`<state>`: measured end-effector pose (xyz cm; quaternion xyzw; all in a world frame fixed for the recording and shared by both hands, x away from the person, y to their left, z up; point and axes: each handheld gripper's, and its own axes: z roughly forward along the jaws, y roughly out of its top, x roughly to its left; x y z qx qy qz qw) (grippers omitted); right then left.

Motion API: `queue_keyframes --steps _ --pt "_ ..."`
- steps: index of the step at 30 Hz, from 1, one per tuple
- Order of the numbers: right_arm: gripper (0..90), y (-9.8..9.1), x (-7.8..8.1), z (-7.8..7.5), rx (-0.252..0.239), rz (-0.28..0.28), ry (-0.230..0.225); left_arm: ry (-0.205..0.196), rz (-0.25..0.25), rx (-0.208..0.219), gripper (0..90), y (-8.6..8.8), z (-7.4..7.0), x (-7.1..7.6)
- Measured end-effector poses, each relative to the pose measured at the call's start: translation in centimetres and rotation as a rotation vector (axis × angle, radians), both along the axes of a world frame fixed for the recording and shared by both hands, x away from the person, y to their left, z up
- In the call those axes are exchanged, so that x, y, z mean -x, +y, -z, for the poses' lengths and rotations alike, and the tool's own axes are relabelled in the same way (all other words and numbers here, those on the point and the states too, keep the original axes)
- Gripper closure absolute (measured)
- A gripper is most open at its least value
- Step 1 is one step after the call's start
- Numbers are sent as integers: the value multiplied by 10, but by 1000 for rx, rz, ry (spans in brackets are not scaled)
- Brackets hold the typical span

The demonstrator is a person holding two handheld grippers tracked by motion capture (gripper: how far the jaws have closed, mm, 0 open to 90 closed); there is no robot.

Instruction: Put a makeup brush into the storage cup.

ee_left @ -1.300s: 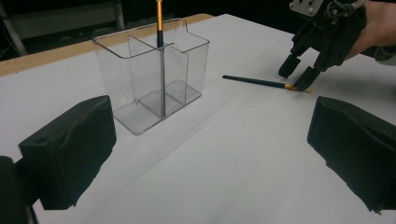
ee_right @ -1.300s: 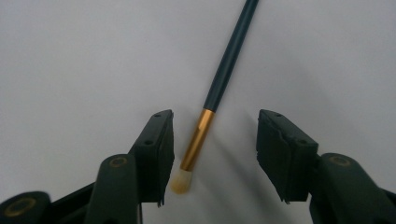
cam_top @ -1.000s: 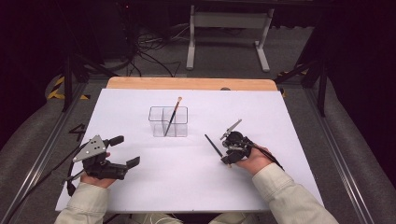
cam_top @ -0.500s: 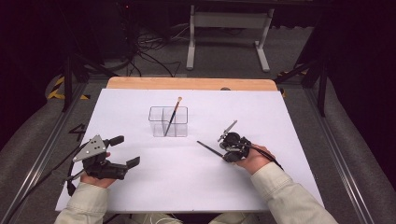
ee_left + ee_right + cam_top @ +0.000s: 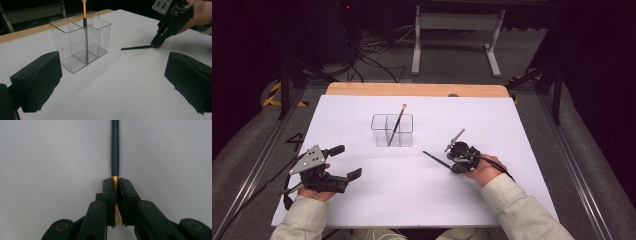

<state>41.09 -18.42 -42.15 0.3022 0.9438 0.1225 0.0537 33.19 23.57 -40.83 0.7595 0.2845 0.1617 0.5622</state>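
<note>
Right gripper (image 5: 451,161) clamped on the gold ferrule of a thin dark-handled paintbrush (image 5: 435,160), flat on the white bench (image 5: 522,130). Left gripper (image 5: 346,162) spread wide, holding nothing. Nearby, a clear plastic divided holder (image 5: 392,130).

Layout: table, organizer at centre, grippers on either side near the front.

Organizer (image 5: 392,130) sits mid-table on the sheet (image 5: 522,125), one brush (image 5: 397,123) standing tilted in it. Second brush (image 5: 435,159) lies flat, front-right of the organizer, its end between the right gripper (image 5: 455,163) jaws. Left gripper (image 5: 343,162) sits front-left, well apart from the organizer.
</note>
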Motion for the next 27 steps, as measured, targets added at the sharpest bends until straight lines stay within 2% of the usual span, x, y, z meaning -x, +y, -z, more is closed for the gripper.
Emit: queue_keyframes --steps 13,15,19,27 --pt "845 -1 -2 -1 -2 -1 10 3 -7 -7 18 0 0 1" --pt "844 -2 -2 -2 -10 4 12 -7 -7 -6 18 0 0 0" --pt "844 -5 -3 -13 -25 4 10 -7 -10 21 23 1 -1 1" --pt "844 -5 1 -41 -9 -57 -23 -10 15 24 25 -2 -1 1"
